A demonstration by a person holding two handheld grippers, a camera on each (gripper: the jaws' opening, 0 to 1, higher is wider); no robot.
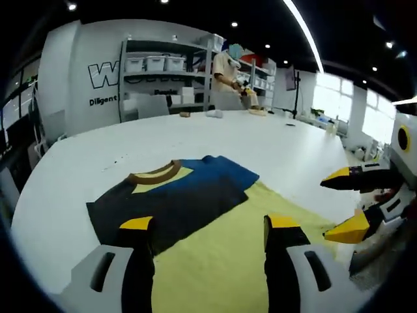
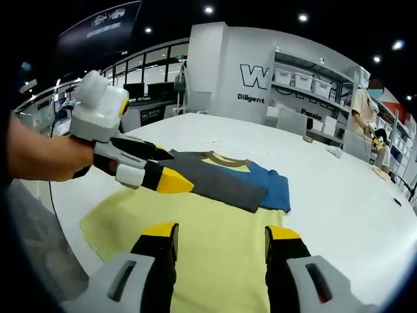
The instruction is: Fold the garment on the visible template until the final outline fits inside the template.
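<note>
- Biggest risk imo: the dark grey and blue folded T-shirt with the tan collar (image 1: 172,199) hangs off the pale yellow cloth template (image 1: 221,261) at its 10 o'clock edge. One sloppy fold and the outline won't fit.
- The shirt's smooth cotton-ish knit could slide or bunch when pinched.
- It lies flat on the big white counter (image 1: 195,140).
- Left tongs (image 1: 210,229) and right tongs (image 2: 220,236) are both gaping, holding nothing.
</note>
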